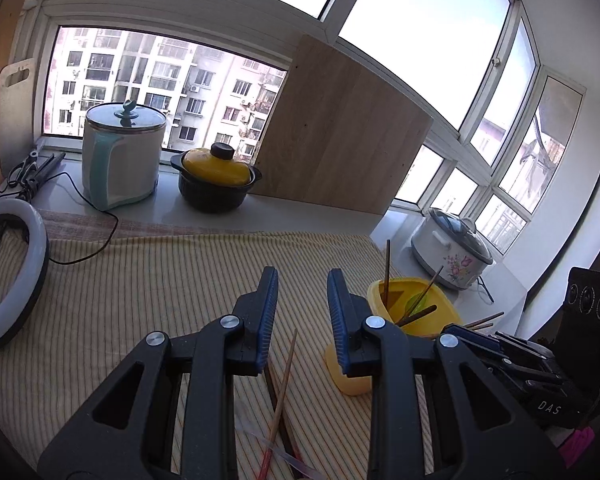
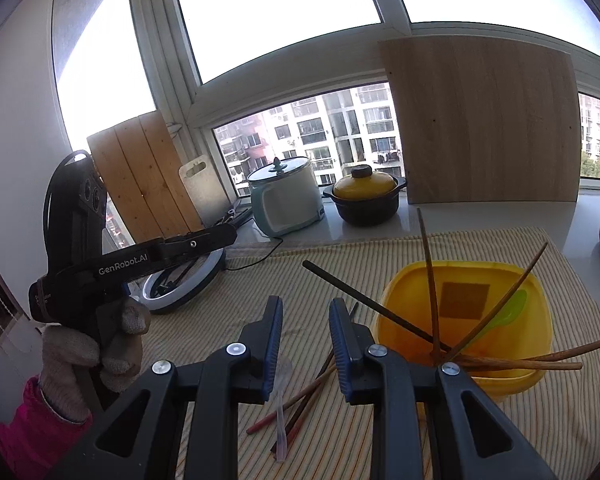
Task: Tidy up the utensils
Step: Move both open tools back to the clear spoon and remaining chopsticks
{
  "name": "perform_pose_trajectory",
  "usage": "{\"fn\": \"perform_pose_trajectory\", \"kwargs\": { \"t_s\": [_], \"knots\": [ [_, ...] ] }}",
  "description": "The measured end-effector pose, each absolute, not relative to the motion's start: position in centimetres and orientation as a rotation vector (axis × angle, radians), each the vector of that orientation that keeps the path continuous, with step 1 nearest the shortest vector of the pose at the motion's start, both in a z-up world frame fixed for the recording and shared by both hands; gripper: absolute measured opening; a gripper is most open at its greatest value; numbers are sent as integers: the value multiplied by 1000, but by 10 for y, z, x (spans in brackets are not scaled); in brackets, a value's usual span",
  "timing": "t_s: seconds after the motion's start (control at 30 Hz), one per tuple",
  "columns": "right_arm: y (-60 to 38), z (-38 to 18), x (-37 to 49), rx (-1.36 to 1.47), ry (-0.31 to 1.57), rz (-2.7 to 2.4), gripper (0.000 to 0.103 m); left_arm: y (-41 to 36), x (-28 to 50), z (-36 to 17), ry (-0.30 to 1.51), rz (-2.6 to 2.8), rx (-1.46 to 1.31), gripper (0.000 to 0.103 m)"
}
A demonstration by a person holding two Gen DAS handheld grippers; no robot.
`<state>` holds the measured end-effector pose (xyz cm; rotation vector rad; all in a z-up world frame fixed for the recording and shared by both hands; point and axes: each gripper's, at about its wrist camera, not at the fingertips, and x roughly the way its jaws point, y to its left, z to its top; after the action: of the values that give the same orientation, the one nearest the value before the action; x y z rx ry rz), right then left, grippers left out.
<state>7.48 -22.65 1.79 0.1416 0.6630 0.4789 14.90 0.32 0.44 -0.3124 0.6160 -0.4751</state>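
A yellow plastic container (image 2: 464, 280) stands on the striped cloth and holds several chopsticks (image 2: 432, 280) and a green spoon (image 2: 508, 312); it also shows in the left wrist view (image 1: 416, 304). Loose chopsticks (image 2: 300, 400) and a clear plastic spoon (image 2: 282, 412) lie on the cloth below my right gripper (image 2: 305, 322), which is open and empty just left of the container. My left gripper (image 1: 302, 296) is open and empty above loose chopsticks (image 1: 282, 392). A yellow lid (image 1: 350, 376) lies beside them.
On the windowsill stand a white-and-teal pot (image 1: 122, 156), a black pot with a yellow lid (image 1: 216, 180), a leaning wooden board (image 1: 340, 136) and a white rice cooker (image 1: 452, 252). A ring light (image 1: 8, 272) lies at the left. The right gripper's body (image 1: 512, 364) sits at the right.
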Motion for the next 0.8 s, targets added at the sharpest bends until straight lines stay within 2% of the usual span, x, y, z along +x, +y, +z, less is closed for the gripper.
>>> {"fn": "perform_pose_trajectory", "kwargs": {
  "t_s": [0.53, 0.8],
  "knots": [
    [-172, -60, 80, 47, 889, 478, 28, 39, 149, -109, 899, -411, -366, 24],
    [-170, -94, 87, 32, 982, 420, 28, 34, 141, -136, 986, -436, -392, 25]
  ]
}}
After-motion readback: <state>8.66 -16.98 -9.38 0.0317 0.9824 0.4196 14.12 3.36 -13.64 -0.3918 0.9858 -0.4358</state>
